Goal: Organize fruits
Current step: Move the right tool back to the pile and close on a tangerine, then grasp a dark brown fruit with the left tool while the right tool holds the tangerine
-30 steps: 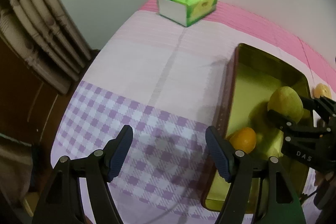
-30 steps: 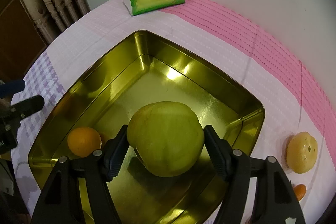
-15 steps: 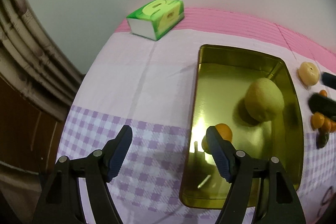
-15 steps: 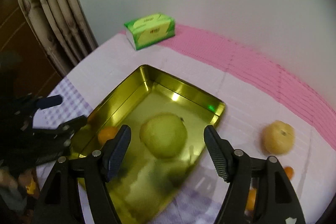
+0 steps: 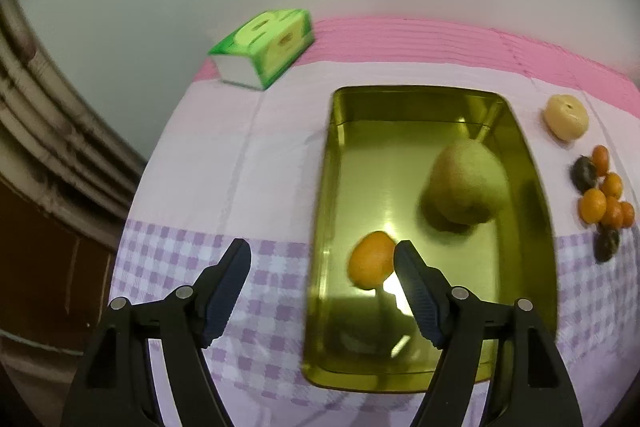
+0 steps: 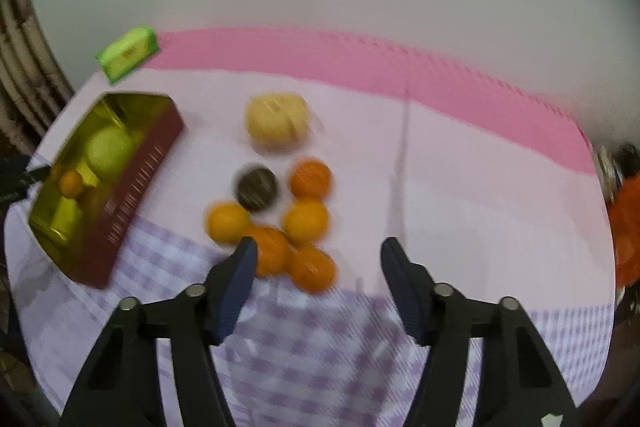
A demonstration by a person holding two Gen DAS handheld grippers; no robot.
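Right gripper (image 6: pixel 316 273) nearer loose fruit: orange cluster (image 6: pixel 276 227) on tabletop (image 6: pixel 460 167) just ahead-left of jaws, which have just been closing, nothing between. Left gripper (image 5: pixel 322 279) released, empty. Pear (image 5: pixel 466 183) lies in gold tray (image 5: pixel 320 227).
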